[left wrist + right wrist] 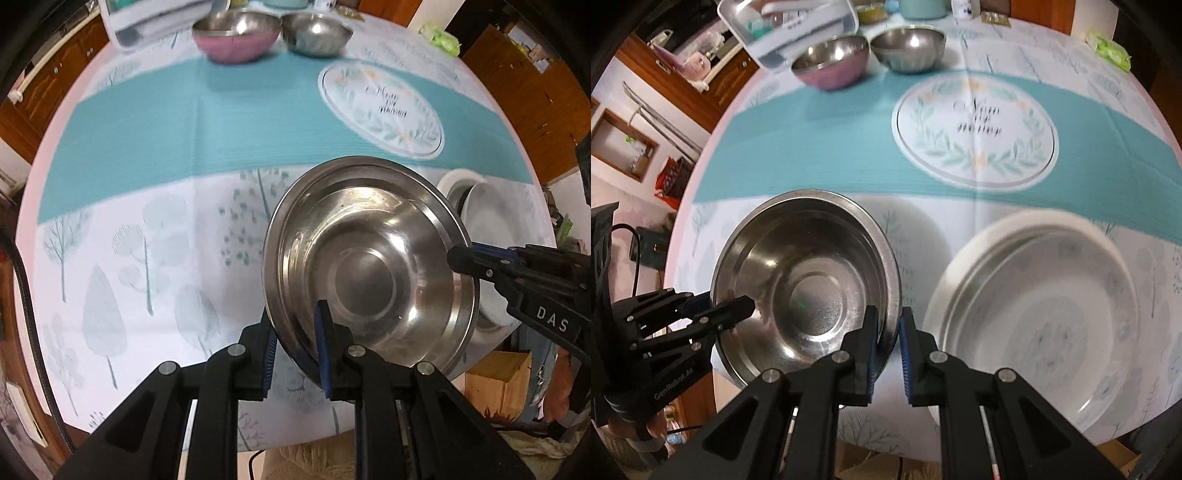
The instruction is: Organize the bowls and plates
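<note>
A steel plate is held above the table, and both grippers grip its rim. My left gripper is shut on its near-left rim. My right gripper is shut on the opposite rim of the same plate. The right gripper also shows in the left wrist view; the left gripper shows in the right wrist view. A stack of white plates lies right of the steel plate, partly hidden behind it in the left wrist view. A pink-sided steel bowl and a plain steel bowl stand at the far edge.
The round table carries a teal and white cloth with a printed wreath circle. A white tray and a green packet sit at the far side. Wooden cabinets surround the table.
</note>
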Action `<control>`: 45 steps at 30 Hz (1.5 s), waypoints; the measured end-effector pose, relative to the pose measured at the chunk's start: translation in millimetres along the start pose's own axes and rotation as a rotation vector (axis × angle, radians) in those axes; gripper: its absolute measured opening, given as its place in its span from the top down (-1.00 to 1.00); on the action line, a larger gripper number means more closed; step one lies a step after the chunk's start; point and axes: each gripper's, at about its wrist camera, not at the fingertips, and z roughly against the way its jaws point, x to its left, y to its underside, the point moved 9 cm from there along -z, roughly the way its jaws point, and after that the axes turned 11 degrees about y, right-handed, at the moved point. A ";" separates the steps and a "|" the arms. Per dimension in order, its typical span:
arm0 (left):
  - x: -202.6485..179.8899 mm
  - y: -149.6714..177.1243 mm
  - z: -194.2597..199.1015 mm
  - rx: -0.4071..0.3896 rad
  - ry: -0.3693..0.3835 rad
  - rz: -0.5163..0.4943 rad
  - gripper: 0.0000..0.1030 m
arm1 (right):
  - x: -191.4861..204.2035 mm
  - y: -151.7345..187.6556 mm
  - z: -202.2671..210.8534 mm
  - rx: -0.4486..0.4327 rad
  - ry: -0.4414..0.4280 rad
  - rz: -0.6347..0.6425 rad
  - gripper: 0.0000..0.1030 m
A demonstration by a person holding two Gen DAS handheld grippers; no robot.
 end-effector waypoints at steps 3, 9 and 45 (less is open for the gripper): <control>3.2 5.8 -6.9 0.011 0.002 0.015 0.68 | 0.7 6.1 -7.0 0.013 0.006 0.009 0.77; 6.1 9.8 -17.2 0.033 -0.002 0.029 0.66 | 3.8 12.6 -18.6 0.035 0.023 0.029 0.72; -21.9 3.6 17.9 -0.085 -0.070 -0.001 -0.17 | 8.6 15.0 20.1 -0.063 0.006 0.101 0.45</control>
